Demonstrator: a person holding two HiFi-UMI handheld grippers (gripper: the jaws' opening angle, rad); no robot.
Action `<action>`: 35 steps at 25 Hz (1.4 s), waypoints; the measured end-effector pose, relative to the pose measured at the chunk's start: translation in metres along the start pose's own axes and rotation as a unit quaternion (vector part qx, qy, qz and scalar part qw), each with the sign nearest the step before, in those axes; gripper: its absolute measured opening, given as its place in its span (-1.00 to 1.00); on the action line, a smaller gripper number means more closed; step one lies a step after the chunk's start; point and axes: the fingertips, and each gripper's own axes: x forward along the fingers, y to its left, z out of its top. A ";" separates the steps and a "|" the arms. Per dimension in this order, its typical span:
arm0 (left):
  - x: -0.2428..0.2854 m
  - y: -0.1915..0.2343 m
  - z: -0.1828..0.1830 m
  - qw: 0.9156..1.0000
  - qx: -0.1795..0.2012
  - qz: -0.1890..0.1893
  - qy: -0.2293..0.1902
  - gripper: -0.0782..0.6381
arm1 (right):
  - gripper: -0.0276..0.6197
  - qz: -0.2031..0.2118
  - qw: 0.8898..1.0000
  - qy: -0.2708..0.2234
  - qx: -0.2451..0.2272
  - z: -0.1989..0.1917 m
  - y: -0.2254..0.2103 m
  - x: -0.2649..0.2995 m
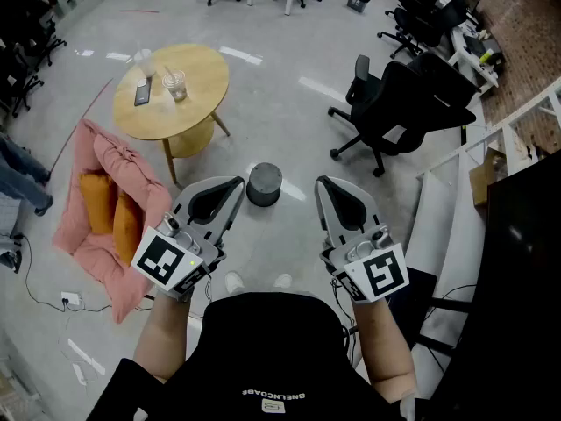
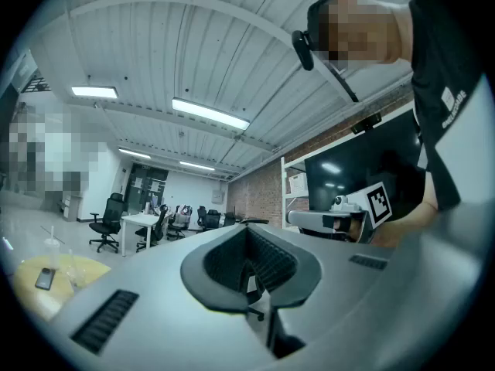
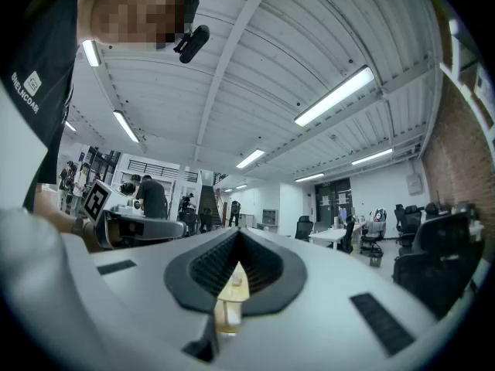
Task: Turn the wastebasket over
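Observation:
The wastebasket (image 1: 264, 184), a small dark grey cylinder, stands on the grey floor just ahead of me, its top face flat and lighter grey. My left gripper (image 1: 233, 183) and right gripper (image 1: 323, 183) are held level at waist height on either side of it, well above it and not touching it. Both are shut with nothing between the jaws. In the left gripper view the shut left gripper (image 2: 249, 267) points across the room, with the right gripper (image 2: 334, 219) beside it. The right gripper view shows its own shut jaws (image 3: 232, 280) and the left gripper (image 3: 138, 227). Neither gripper view shows the wastebasket.
A round yellow table (image 1: 197, 77) with a phone and a plastic cup stands to the far left. A pink cushion (image 1: 105, 160) with orange pillows lies left of it. Black office chairs (image 1: 394, 103) stand to the right, a white rail (image 1: 443, 209) and a dark screen nearer.

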 end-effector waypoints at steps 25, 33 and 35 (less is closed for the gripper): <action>0.073 -0.013 -0.067 0.996 -0.008 0.042 0.072 -0.74 | -0.88 0.009 0.998 0.008 0.065 -0.051 -0.095 -0.018; 0.102 0.103 -0.085 0.996 -0.029 0.051 0.072 -0.74 | -0.88 0.028 0.998 0.057 0.030 -0.086 -0.116 0.092; 0.108 0.135 -0.090 0.995 -0.036 0.053 0.077 -0.74 | -0.88 0.031 0.997 0.070 0.027 -0.094 -0.122 0.125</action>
